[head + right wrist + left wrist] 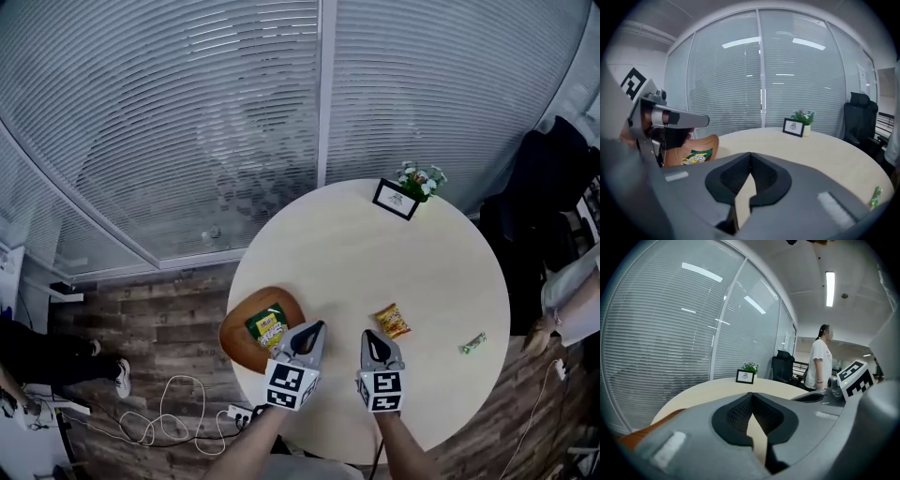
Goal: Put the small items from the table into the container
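Observation:
A brown wooden bowl [239, 345] sits at the round table's left edge with a green snack packet [267, 325] lying in it. An orange snack packet [393, 321] lies on the table top, and a small green candy [472, 344] lies further right. My left gripper [319, 325] hovers just right of the bowl, shut and empty, its tips meeting in the left gripper view [752, 395]. My right gripper [368, 335] is shut and empty too, just left of the orange packet. In the right gripper view the bowl [707, 142] and the green packet [697, 156] show at the left.
A framed card [395, 199] and a small potted plant [421, 180] stand at the table's far edge. A glass wall with blinds lies beyond. A black chair [539, 216] is on the right, cables [159, 417] lie on the floor, and a person [820, 359] stands off to the right.

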Demonstrator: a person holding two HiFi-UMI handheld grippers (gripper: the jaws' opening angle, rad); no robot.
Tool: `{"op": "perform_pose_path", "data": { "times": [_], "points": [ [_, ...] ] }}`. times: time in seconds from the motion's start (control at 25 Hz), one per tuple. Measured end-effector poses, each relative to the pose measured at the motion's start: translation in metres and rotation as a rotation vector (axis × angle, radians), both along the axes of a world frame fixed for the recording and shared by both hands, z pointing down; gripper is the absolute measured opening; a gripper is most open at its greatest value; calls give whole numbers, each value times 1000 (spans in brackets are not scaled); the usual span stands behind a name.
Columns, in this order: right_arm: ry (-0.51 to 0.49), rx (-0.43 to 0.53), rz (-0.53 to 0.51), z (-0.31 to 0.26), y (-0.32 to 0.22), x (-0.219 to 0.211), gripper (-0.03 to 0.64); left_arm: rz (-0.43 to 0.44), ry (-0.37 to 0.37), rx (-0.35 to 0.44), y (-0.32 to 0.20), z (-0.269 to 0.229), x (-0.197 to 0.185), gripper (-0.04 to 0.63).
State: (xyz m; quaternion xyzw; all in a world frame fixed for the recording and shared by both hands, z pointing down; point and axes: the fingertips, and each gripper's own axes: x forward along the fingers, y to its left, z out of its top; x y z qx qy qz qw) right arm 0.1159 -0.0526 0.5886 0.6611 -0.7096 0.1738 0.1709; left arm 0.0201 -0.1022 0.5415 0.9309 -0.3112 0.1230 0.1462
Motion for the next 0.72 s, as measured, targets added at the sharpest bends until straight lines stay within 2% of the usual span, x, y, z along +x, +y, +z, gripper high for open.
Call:
{"op": "perform_pose_path", "data": {
  "times": [0.24,0.52,0.6,0.72],
  "points": [
    [-28,-30,72,13,26,39,2,82,-23,-31,20,15,41,-8],
    [-32,-60,144,33,34,75,7,89,-9,-19,26,19,60,-3],
    [-32,-73,162,41,33,88,59,92,-13,-21,27,20,64,-3],
    [-34,-95,199,54,28,106,180,100,-25,-24,29,21,66,-3]
  ]
}}
